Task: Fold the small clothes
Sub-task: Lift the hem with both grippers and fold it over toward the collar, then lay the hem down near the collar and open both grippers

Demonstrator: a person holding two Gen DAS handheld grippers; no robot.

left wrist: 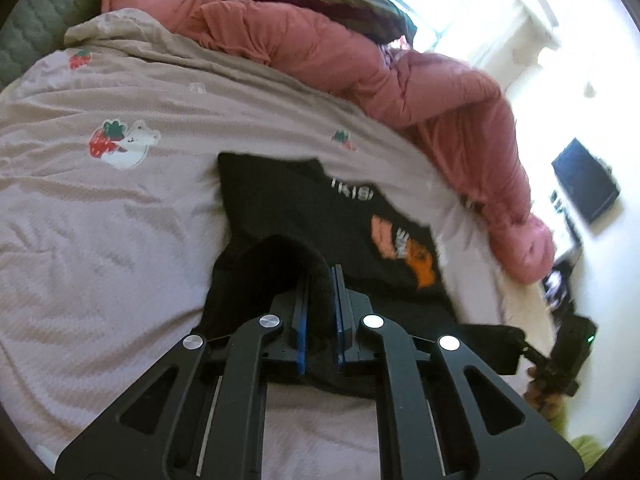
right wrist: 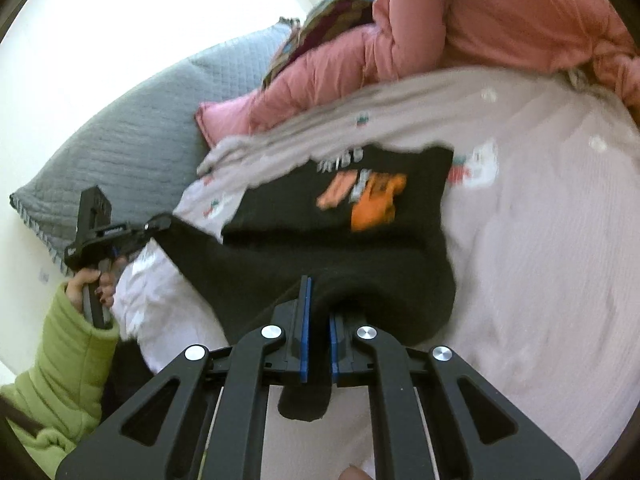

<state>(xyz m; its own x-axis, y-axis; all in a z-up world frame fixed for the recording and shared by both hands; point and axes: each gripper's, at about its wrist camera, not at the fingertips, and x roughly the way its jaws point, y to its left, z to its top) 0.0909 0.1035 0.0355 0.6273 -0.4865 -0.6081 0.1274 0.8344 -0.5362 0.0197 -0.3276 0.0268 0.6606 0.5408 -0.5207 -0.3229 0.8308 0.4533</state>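
A small black garment [left wrist: 296,208] with an orange and pink print lies on the pale bedsheet [left wrist: 100,220]. My left gripper [left wrist: 320,280] is shut on a bunched fold of its near edge. In the right wrist view the same black garment [right wrist: 340,216] lies ahead, and my right gripper [right wrist: 318,300] is shut on another bunch of its near edge, with cloth hanging down between the jaws. The left gripper [right wrist: 160,222] also shows at the left of that view, pinching a stretched corner. The right gripper's body [left wrist: 560,348] shows at the right of the left wrist view.
A rumpled pink duvet [left wrist: 320,48] with a striped cloth on it lies along the far side of the bed. A grey quilted pillow [right wrist: 132,152] sits at the bed's end. A dark box [left wrist: 584,180] stands on the bright floor beyond the bed edge.
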